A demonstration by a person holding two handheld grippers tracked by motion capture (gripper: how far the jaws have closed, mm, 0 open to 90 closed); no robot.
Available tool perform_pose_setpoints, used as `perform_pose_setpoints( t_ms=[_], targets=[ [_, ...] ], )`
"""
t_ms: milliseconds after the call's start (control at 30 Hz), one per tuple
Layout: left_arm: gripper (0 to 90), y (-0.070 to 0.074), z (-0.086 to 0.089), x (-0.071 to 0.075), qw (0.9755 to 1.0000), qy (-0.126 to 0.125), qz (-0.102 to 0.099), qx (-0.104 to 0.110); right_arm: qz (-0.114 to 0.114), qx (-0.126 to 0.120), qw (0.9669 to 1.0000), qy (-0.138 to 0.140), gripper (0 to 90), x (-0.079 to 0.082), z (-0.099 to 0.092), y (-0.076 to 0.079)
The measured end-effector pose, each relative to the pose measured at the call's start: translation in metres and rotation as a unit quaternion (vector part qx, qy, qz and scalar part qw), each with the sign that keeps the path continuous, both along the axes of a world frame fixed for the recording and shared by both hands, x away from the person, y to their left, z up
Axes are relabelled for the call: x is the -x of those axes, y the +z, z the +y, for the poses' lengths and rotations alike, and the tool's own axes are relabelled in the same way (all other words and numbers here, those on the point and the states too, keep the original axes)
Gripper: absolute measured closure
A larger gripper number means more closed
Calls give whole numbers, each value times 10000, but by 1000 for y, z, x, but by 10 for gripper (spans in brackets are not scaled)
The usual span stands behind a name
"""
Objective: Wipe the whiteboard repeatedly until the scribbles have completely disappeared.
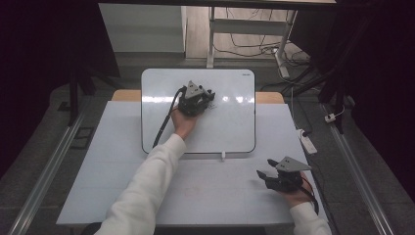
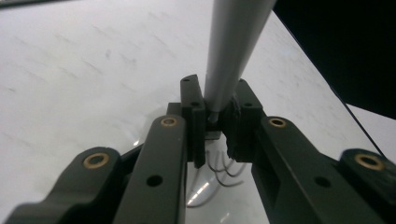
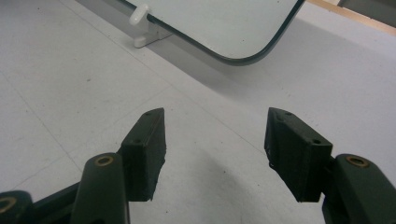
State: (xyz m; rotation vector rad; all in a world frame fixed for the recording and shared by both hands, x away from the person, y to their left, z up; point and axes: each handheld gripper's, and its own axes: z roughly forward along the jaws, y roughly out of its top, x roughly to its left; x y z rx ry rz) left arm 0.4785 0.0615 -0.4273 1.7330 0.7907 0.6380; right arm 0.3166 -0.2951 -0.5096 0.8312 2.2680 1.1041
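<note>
1. Over on the left: left gripper (image 1: 205, 100) above the whiteboard (image 1: 235, 132), jaws pinching a grey marker (image 2: 231, 51), tip down by thin dark strokes (image 2: 223, 170) (freshly inked, by the look).
2. Further right: right gripper (image 1: 263, 175) low over the white table (image 1: 98, 161), jaws spread wide, holding nothing, just short of the whiteboard's corner.

Right tongs (image 3: 215, 149) spread wide above grey table (image 3: 70, 79), whiteboard corner (image 3: 233, 28) beyond
</note>
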Motion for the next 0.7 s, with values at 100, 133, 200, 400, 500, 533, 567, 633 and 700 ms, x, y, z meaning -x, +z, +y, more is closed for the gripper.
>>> perform_pose_setpoints(
  t_ms=[100,133,200,400,500,533,567,633,700],
  targets=[
    [784,1,8,-2,9998,43,74,168,5,-16,10000,-23,385,-1,-1,0],
    [784,1,7,-2,9998,46,77,174,9,-19,10000,-19,385,-1,-1,0],
    [785,-1,4,-1,9998,24,89,180,26,-7,10000,-11,384,-1,-1,-1],
    [785,-1,10,3,9999,8,86,81,12,-8,10000,-9,385,-1,-1,-1],
    [785,0,30,3,9997,145,94,154,12,18,10000,8,385,-1,0,-1],
    [785,1,37,4,9996,206,88,159,21,22,10000,9,385,-1,0,-2],
    [785,1,43,5,9995,267,85,169,19,25,10000,19,384,-1,0,-2],
    [785,1,55,6,9991,361,89,203,23,12,10000,17,384,-1,1,-2],
    [785,0,61,7,9987,373,134,320,16,16,10000,22,384,-1,1,-1]
  ],
)
